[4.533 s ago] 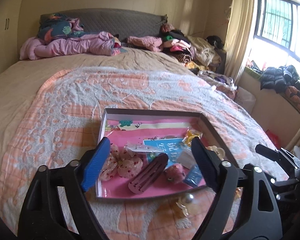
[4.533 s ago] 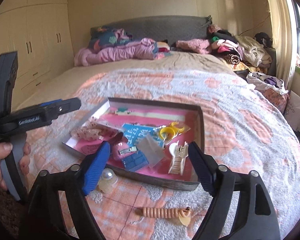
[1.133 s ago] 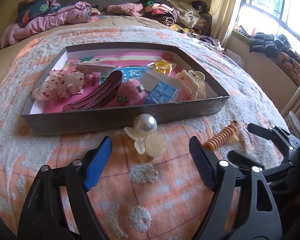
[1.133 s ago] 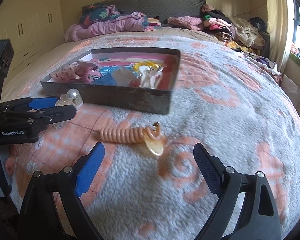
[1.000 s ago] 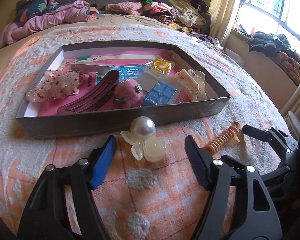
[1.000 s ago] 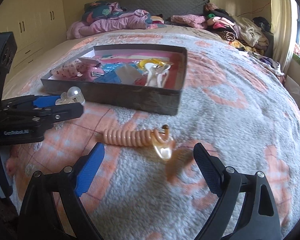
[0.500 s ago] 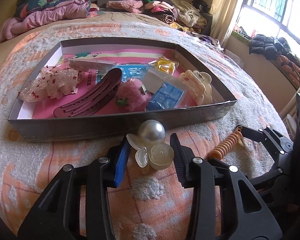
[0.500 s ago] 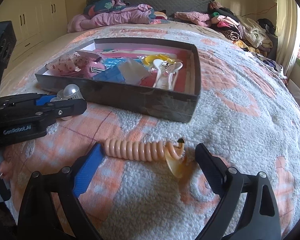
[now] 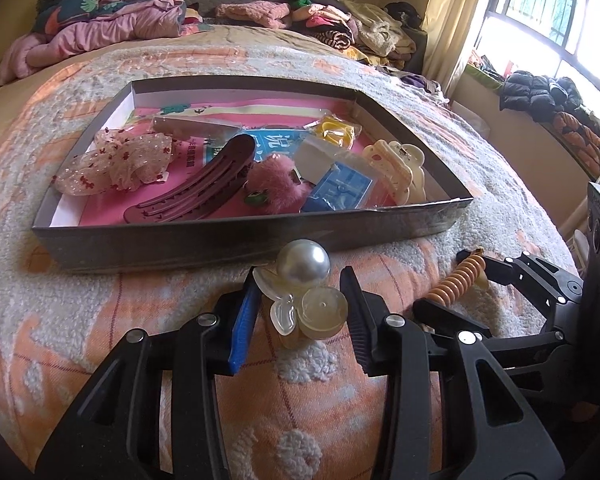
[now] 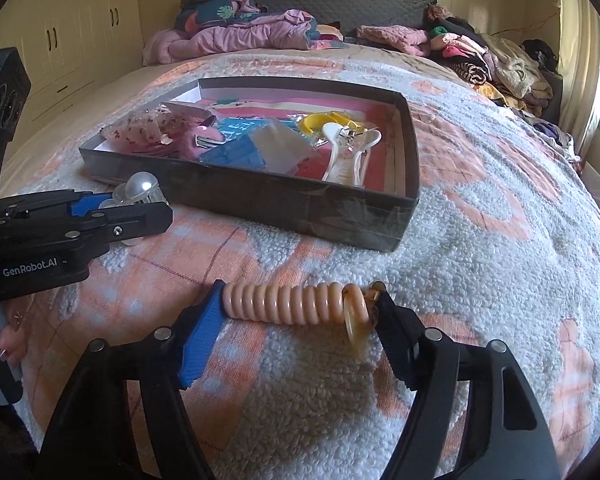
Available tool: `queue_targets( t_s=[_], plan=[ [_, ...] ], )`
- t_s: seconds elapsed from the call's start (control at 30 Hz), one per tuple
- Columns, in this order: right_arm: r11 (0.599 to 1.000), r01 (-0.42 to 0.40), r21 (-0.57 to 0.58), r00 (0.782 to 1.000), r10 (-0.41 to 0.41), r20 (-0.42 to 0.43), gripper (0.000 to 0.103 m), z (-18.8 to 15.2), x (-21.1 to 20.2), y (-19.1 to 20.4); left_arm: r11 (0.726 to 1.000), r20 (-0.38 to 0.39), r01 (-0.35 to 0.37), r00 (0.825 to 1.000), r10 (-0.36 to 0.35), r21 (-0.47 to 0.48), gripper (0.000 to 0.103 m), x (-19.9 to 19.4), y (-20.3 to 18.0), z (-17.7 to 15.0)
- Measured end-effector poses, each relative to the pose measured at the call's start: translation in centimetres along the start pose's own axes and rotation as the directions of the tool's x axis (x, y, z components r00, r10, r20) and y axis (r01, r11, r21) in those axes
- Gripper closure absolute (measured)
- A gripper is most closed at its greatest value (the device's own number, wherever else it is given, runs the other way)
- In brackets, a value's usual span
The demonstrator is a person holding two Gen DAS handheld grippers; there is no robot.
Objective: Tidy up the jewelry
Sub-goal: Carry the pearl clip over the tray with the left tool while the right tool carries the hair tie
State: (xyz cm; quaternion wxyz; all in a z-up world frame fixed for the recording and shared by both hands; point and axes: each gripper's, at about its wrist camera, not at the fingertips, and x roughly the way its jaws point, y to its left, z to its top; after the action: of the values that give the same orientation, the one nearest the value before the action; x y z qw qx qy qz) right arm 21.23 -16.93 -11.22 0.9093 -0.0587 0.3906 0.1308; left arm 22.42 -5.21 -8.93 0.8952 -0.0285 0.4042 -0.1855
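The fingers of the left gripper [image 9: 300, 300] have narrowed sharply from the wide spread of a second ago and now bracket the pearl hair clip [image 9: 304, 292], the blue pad [image 9: 242, 320] against its left petal and the dark pad [image 9: 356, 312] at or just off its right side; whether they already pinch it firmly I cannot tell. The right gripper [image 10: 296, 312] has made the same change: its fingers, well apart a moment ago, now meet both ends of the peach coil hair tie [image 10: 292, 304], blue pad on the left end and dark pad on the looped end with the amber disc. Both items lie on the orange-and-white blanket [image 10: 480, 220] of the bed, just in front of the near wall of the grey tray [image 9: 240, 236], which already holds a maroon barrette [image 9: 204, 188], a cream claw clip [image 9: 400, 168], a pink fluffy piece [image 9: 274, 190] and a sheer scrunchie [image 9: 116, 164]. This suggests that the two stray pieces are nearly secured and the next step is likely lifting them over the wall into the tray. Both grippers are held low, nearly level with the blanket, pointing toward the tray and side by side, the left one visible at the left edge of the right wrist view.
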Motion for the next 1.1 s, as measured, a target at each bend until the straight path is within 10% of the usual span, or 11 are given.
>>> queue_targets(
  t_s=[1.1],
  plan=[
    [0.997,-0.080,-0.009,0.995,0.081,0.058,0.034,-1.2,-6.0,3.9,0.997,0.052,-0.038,0.998,0.041,-0.066,0.080,-7.7,2.3,-4.0]
  ],
)
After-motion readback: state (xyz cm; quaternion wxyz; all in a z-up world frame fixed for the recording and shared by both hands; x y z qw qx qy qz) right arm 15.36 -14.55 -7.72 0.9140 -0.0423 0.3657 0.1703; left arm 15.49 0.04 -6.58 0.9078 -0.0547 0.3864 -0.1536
